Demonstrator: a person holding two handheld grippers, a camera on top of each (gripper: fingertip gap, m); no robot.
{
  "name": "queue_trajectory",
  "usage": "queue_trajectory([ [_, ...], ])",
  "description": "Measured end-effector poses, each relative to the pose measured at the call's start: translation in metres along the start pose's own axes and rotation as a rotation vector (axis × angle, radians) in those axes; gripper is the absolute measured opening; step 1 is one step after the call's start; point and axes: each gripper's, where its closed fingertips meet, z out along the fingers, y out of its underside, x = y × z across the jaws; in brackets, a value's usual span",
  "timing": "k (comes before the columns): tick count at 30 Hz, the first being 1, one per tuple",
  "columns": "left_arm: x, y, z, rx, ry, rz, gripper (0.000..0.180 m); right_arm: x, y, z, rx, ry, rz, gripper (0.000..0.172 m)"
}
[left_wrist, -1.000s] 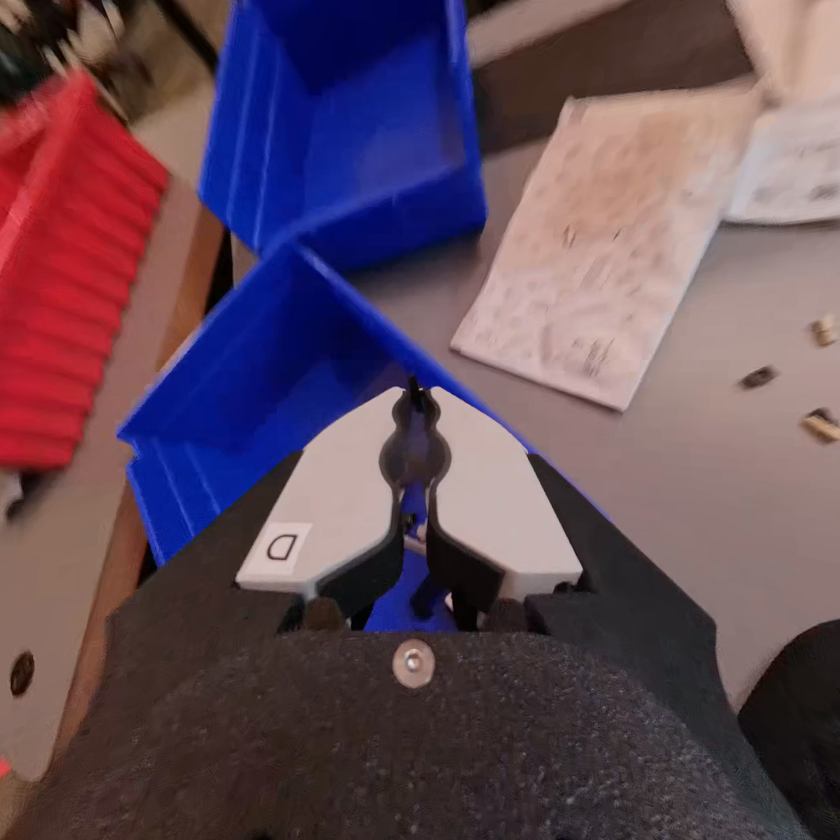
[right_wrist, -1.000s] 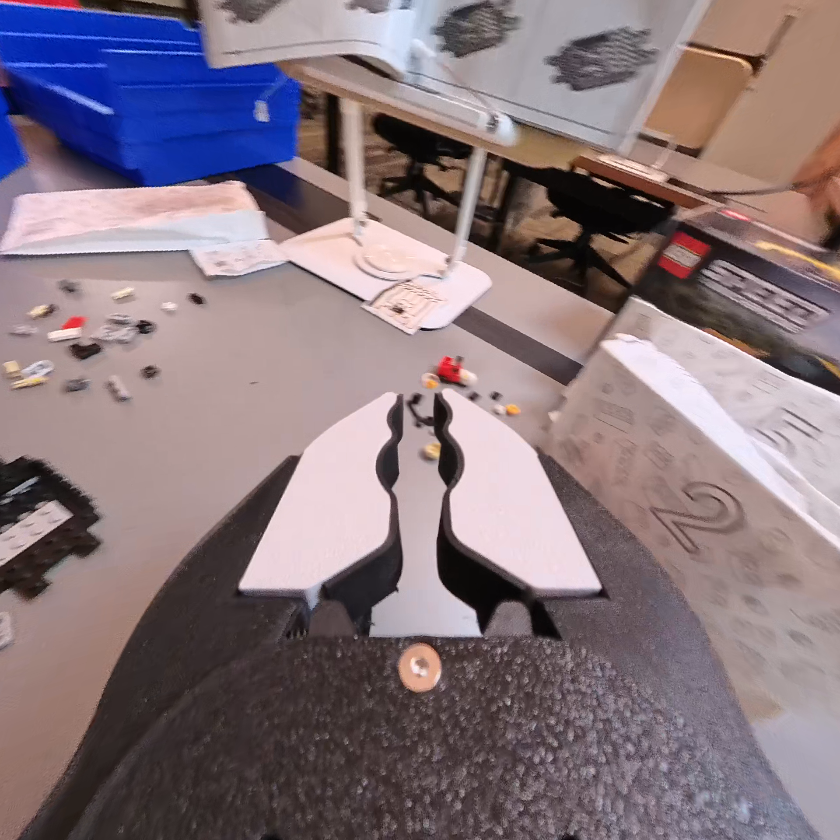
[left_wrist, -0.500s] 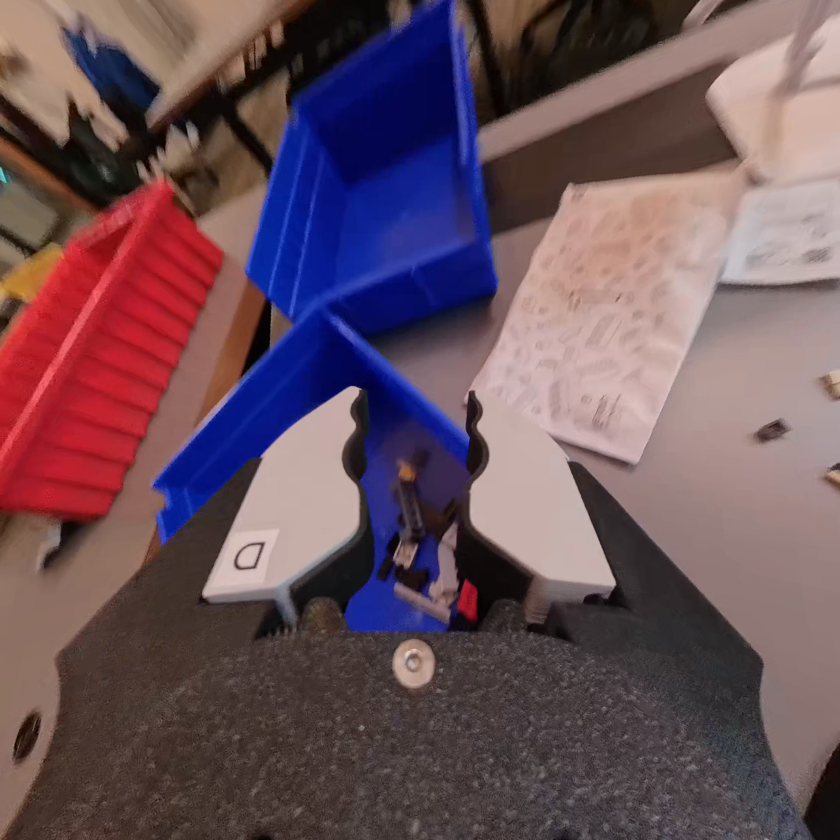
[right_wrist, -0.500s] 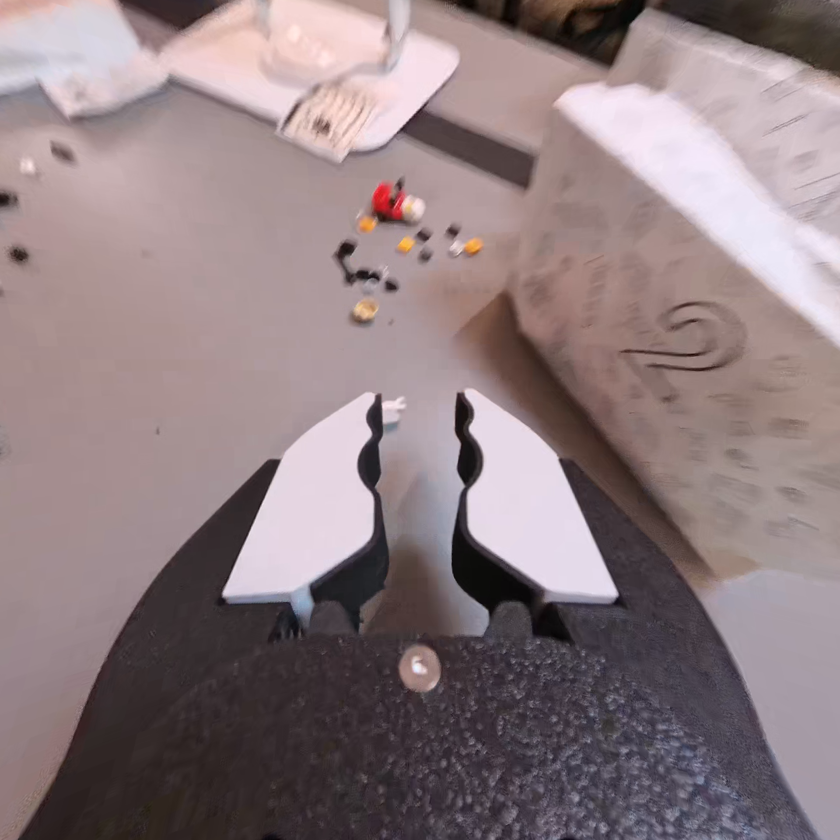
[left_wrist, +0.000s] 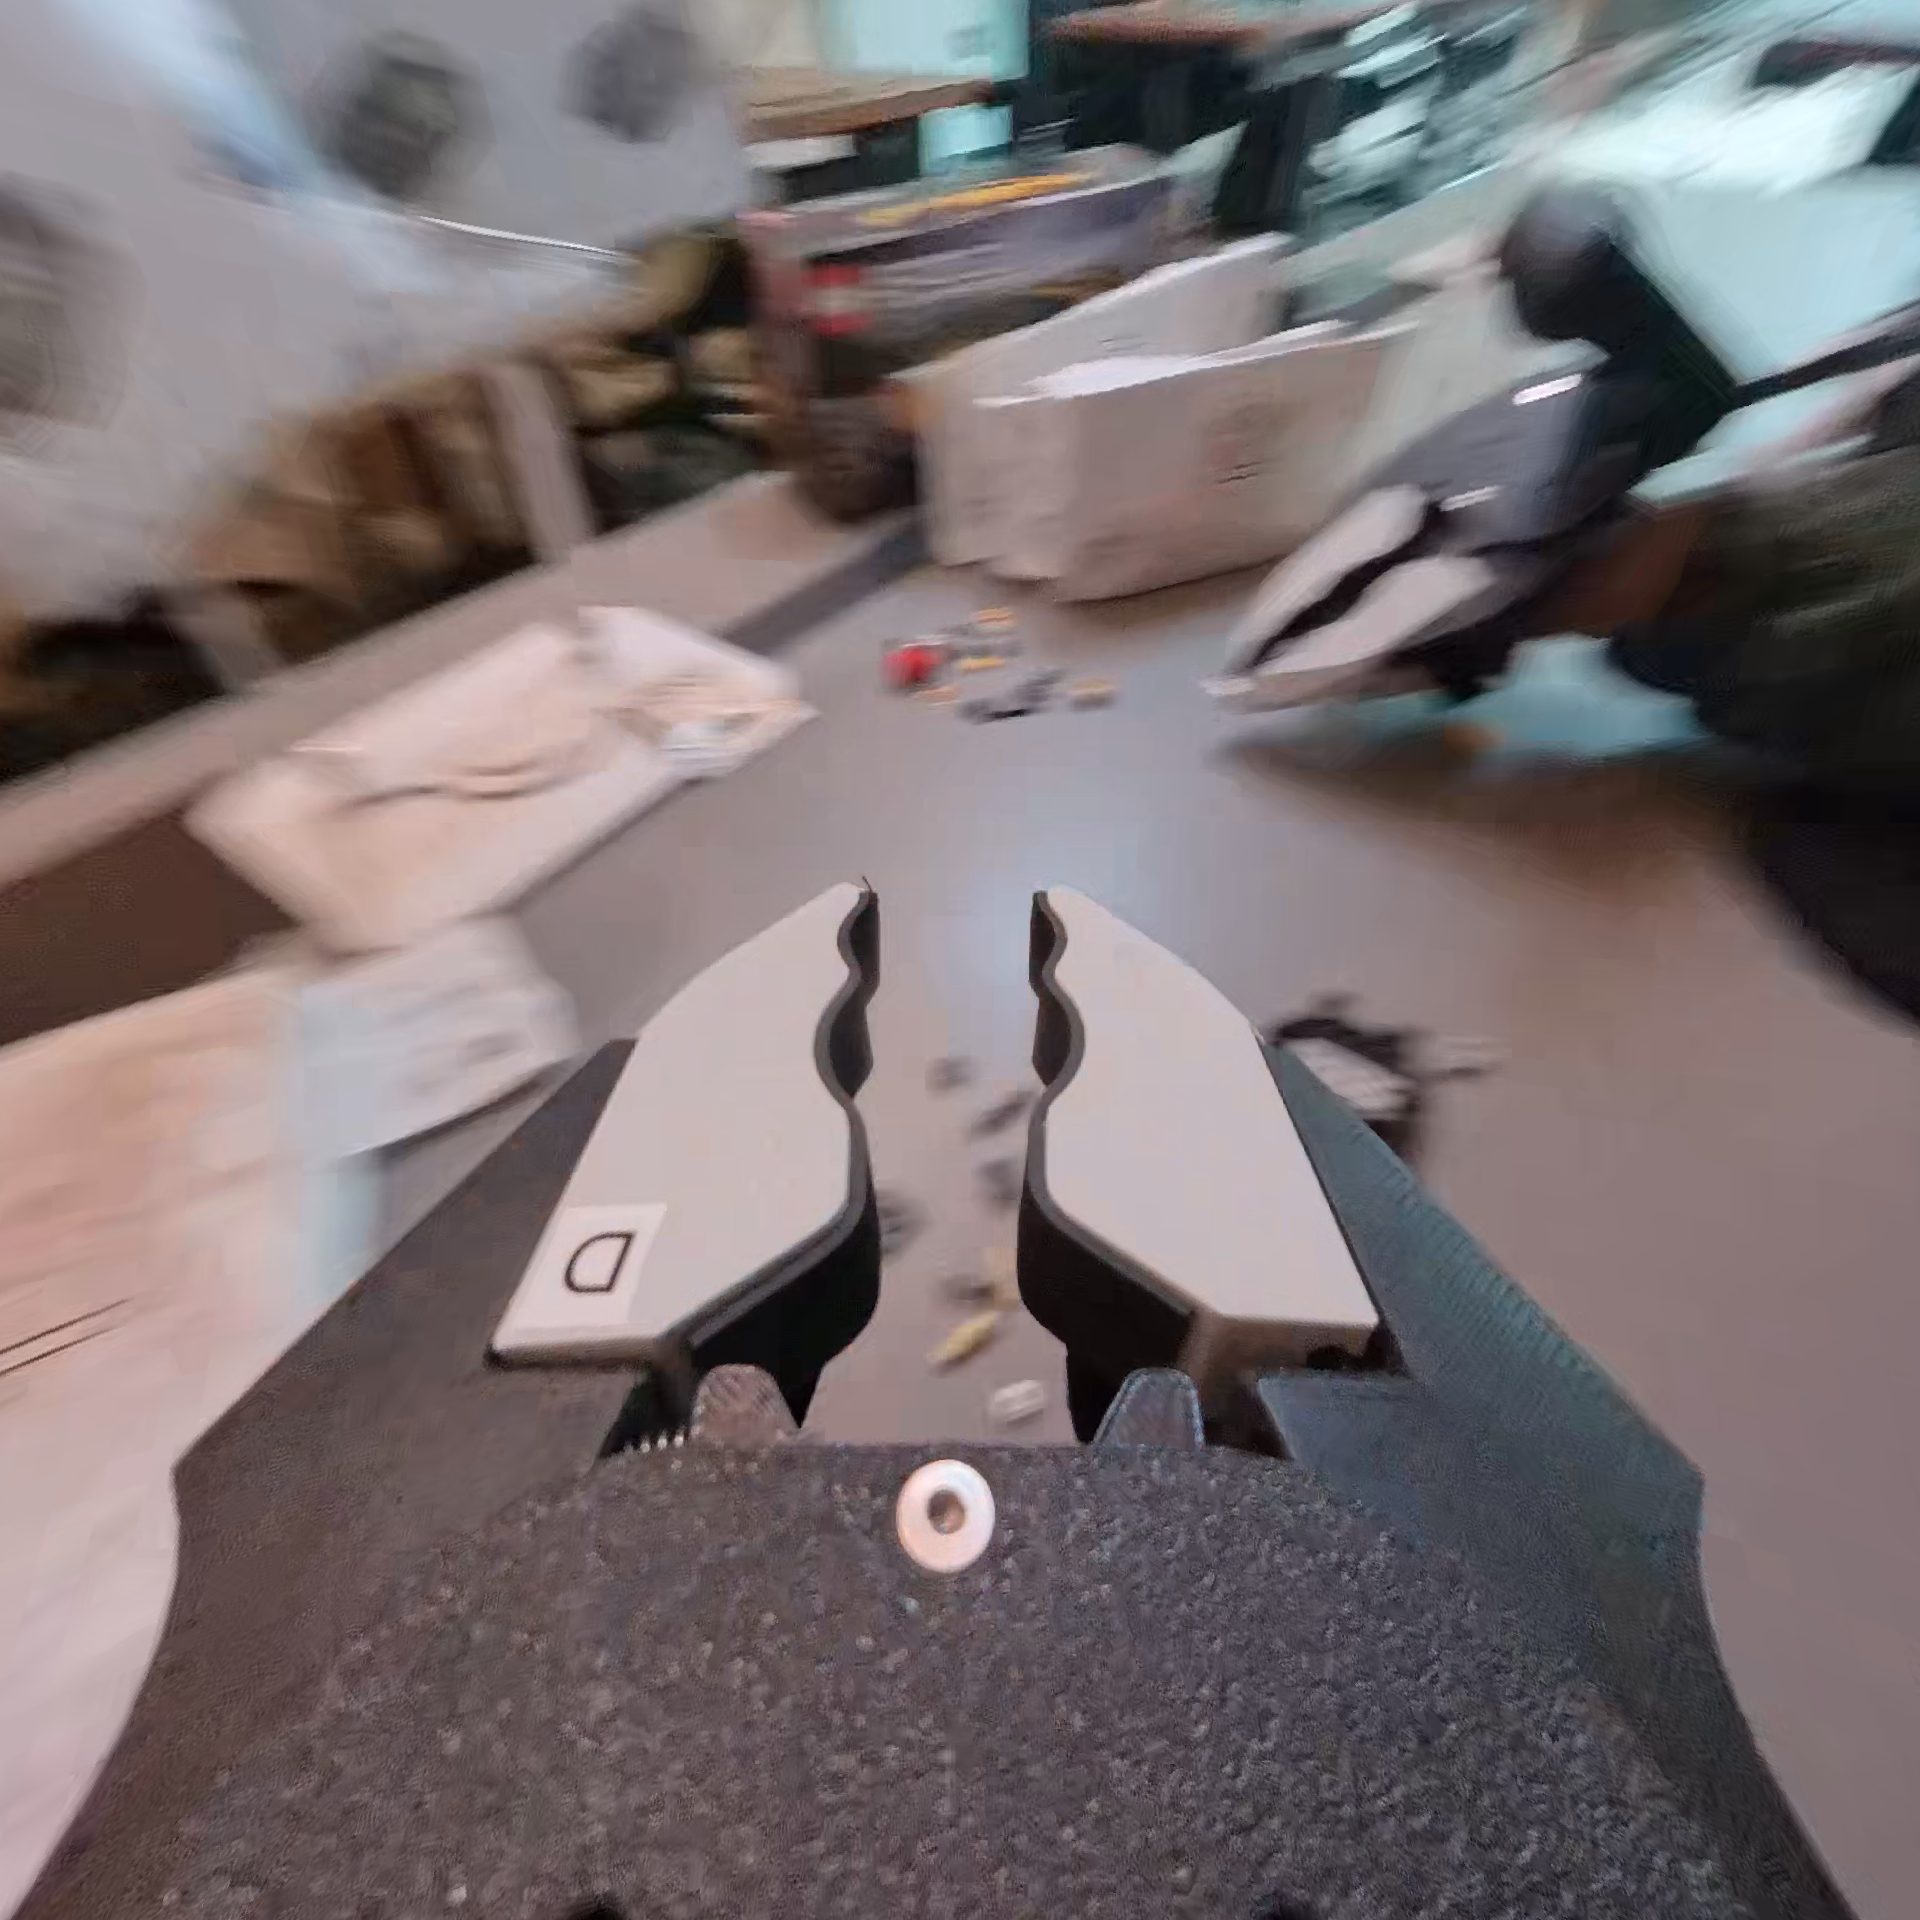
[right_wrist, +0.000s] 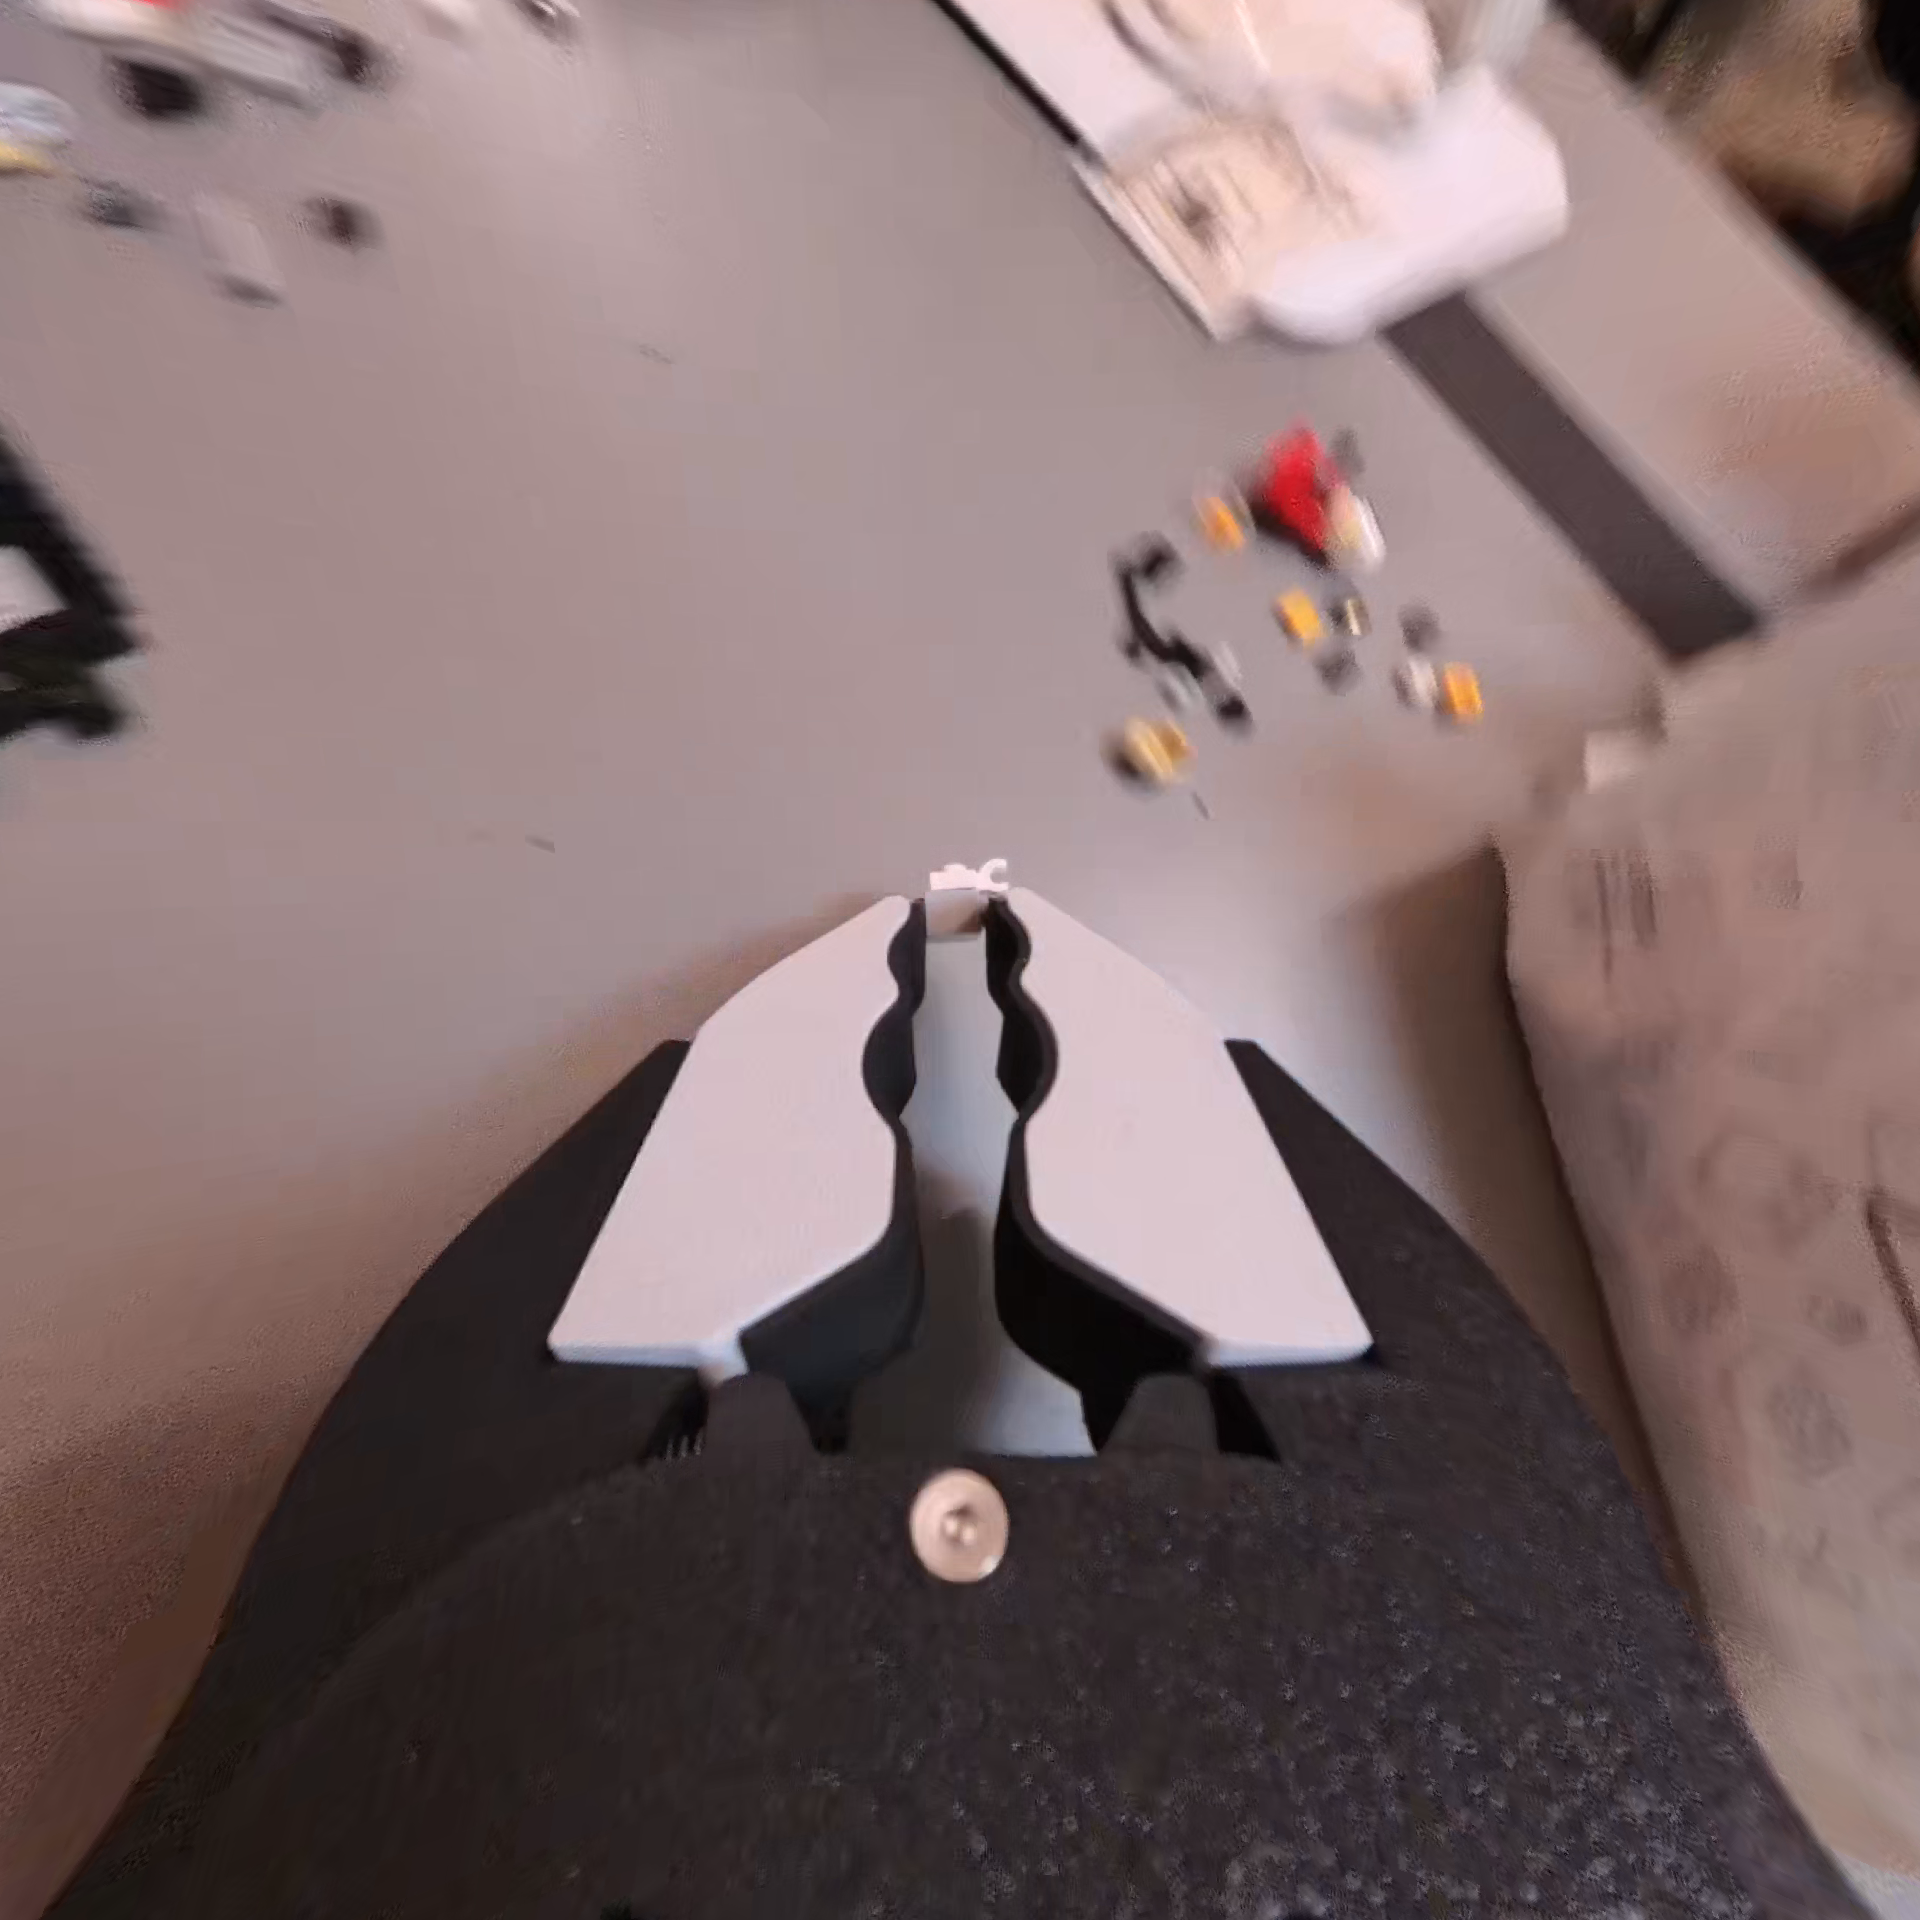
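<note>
White small piece (right_wrist: 966, 883) pinched at right gripper (right_wrist: 954, 914) fingers, probably clip brick; left gripper (left_wrist: 954, 904) fingers apart, bare; surroundings blurred.

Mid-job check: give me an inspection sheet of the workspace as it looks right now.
Surface: grey table, mostly bare in the middle.
Job's things: small white piece, clamped at the right gripper's tips.
Clutter: loose small pieces, one red; black plate; paper sheets; white boxes.
Grippers: left gripper open, nothing between its fingers; right gripper closed on the white piece.
Cables: nothing seen.
Surroundings: blurred; white stand base at the table's far edge.
</note>
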Motion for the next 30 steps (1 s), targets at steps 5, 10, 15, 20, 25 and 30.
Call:
queue_trajectory([
  [5, 0.080, 0.017, 0.036, -0.013, 0.411, -0.098, 0.028, -0.095, -0.075, -0.020, 0.317, -0.255, -0.245, 0.011],
  [10, 0.115, 0.018, 0.038, -0.004, 0.569, 0.034, 0.028, -0.164, -0.102, -0.036, 0.426, -0.480, -0.329, 0.011],
  [15, 0.137, 0.027, 0.031, -0.043, 0.667, 0.102, 0.018, -0.186, -0.104, -0.040, 0.439, -0.555, -0.361, 0.011],
  [20, 0.136, 0.030, 0.031, -0.081, 0.630, 0.122, 0.013, -0.186, -0.102, -0.037, 0.403, -0.555, -0.340, 0.011],
  [25, 0.126, 0.022, 0.030, -0.040, 0.510, 0.234, 0.004, -0.175, -0.106, -0.034, 0.393, -0.533, -0.263, 0.009],
  [30, 0.079, -0.022, -0.005, 0.136, 0.362, 0.204, 0.000, -0.137, -0.087, -0.029, 0.338, -0.429, -0.188, 0.009],
])
